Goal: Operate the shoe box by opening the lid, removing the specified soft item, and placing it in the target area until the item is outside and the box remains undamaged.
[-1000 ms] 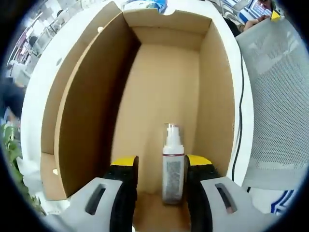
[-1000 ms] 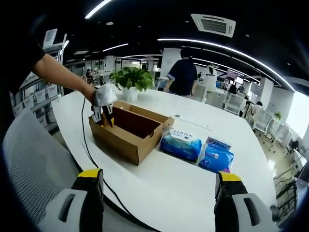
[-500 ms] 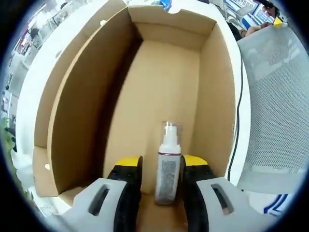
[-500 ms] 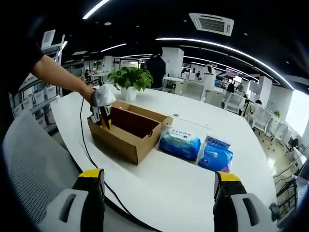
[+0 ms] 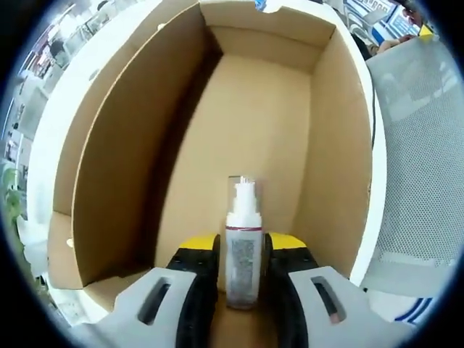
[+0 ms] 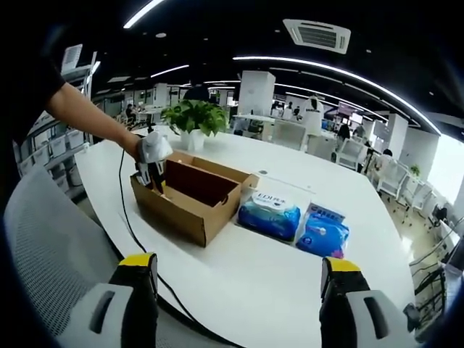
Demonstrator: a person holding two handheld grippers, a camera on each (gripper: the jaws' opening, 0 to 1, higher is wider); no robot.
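Left gripper (image 5: 241, 250) reaching down into the open shoe box (image 5: 127, 145), jaws pressed on both sides of a small pump bottle (image 5: 243, 250) and clamped on its lower body. Bottle upright on the cardboard floor near the close end of the box, white pump head under a clear cap, grey printed label, thin dark band around the neck. Brown walls rising on both sides, far end wall with a small cut-out at its top edge. Grey mesh chair (image 5: 424, 167) just beside the box on the right of the left gripper view.

Seen from the right gripper view: same box (image 6: 190, 196) on a white bench (image 6: 268, 275), lid folded open, a hand holding the left gripper (image 6: 152, 174) inside the near corner. Right gripper (image 6: 235, 301) well apart from the box, jaws wide apart with nothing between them. Two blue tissue packs (image 6: 270, 215) lying just beside the box. Green potted plant (image 6: 194, 119) behind it. Black cable (image 6: 138, 243) running from the box over the bench edge
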